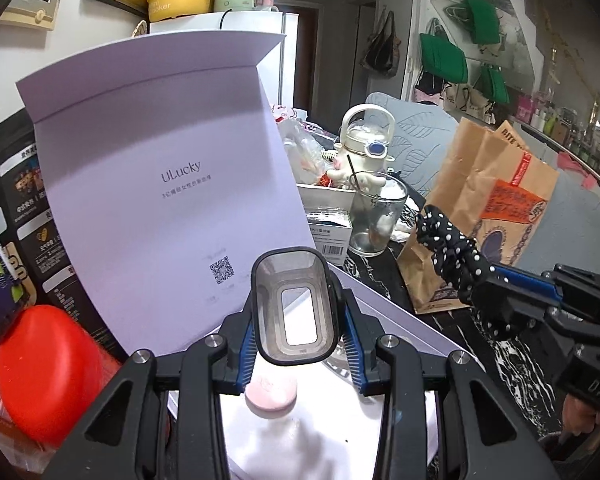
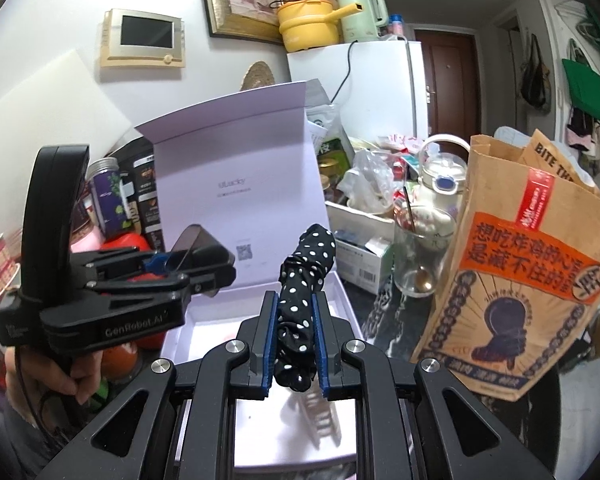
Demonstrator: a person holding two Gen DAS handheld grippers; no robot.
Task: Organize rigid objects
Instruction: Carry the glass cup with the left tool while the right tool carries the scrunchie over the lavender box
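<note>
A pale lilac gift box (image 2: 340,292) stands open on the table, its lid (image 1: 172,168) upright at the back. My left gripper (image 1: 296,340) is shut on a clear smoky plastic cup (image 1: 294,304) and holds it above the box; it also shows in the right wrist view (image 2: 192,264). My right gripper (image 2: 296,344) is shut on a black scrunchie with white dots (image 2: 306,280), held over the box's front; it shows in the left wrist view (image 1: 456,256). A pink-capped white bottle (image 1: 272,396) lies inside the box.
A brown paper bag (image 2: 524,280) stands at the right. A glass with a spoon (image 2: 416,256), a white kettle-shaped bottle (image 1: 364,148) and small cartons sit behind the box. A red object (image 1: 48,372) and dark canisters (image 1: 32,220) crowd the left.
</note>
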